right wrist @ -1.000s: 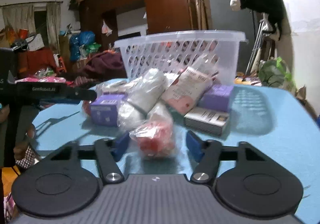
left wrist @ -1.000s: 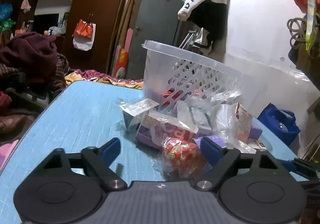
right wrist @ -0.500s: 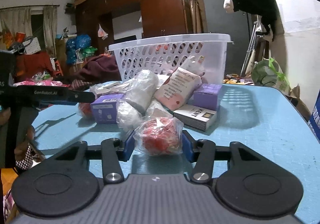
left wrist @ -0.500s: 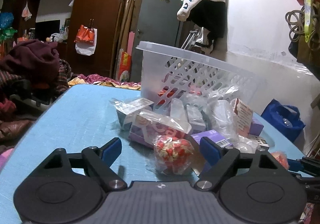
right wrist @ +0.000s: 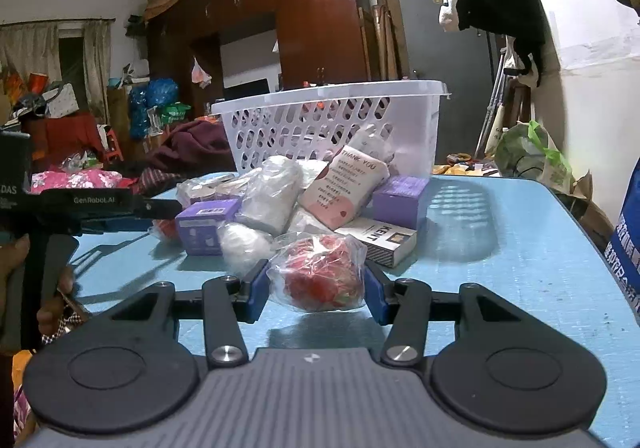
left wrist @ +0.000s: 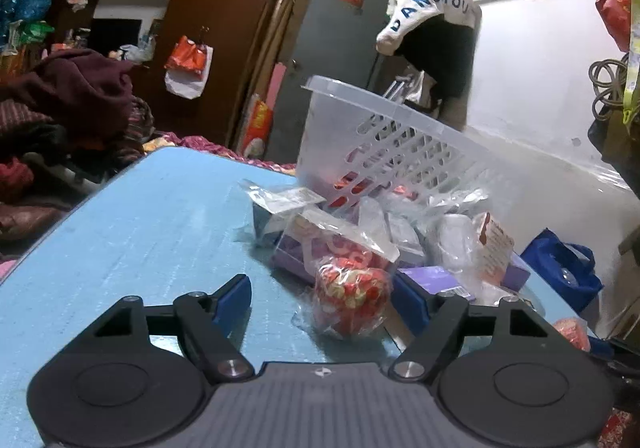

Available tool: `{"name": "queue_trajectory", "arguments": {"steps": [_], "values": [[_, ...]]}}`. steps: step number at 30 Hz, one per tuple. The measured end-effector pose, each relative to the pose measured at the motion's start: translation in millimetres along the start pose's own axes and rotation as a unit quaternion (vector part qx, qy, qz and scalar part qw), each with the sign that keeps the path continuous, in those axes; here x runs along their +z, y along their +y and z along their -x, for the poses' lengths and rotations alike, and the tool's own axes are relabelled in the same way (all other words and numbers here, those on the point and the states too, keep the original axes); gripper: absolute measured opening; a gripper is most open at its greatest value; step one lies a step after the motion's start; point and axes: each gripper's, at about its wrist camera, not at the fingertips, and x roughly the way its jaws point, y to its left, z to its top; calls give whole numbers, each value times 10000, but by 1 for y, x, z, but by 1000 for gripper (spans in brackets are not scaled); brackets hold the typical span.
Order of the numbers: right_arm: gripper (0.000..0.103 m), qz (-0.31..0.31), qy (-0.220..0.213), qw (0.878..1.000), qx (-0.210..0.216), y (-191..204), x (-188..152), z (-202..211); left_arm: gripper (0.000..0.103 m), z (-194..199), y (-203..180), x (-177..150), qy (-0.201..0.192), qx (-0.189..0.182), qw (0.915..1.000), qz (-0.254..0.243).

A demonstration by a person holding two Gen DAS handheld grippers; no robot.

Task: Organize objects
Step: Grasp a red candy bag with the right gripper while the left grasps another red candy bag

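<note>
Two low fisheye views, each looking forward along its own tool, close above a blue bench [left wrist: 132, 216]; the left view faces the white basket [left wrist: 360, 136] from its end, the right view [right wrist: 328, 120] from its long side — both share the basket and the pile of wrapped packets [right wrist: 280, 200] before it.

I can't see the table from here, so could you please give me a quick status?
Right gripper shut on red bagged bundle. Left gripper closing around a second red bundle, not gripped. Basket behind pile, path unobstructed.
</note>
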Motion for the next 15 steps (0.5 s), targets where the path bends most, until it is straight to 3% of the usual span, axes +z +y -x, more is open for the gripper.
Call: {"name": "queue_trajectory", "arguments": {"steps": [5,6,8,15], "values": [[53,-8,-6,10000,-11,-1,0,0,80,-7,-28,-3,195,184,9960,-854],[53,-4,-12,10000,-18,-2,0,1,79,-5,-28,-4,158,108,9964,-824],[53,12,-28,10000,-38,-2,0,2,51,-2,-22,-4,114,-81,9981,-604],[52,23,-121,9999,-107,-2,3,7,47,25,-18,-4,-561,-227,9959,-673]]}}
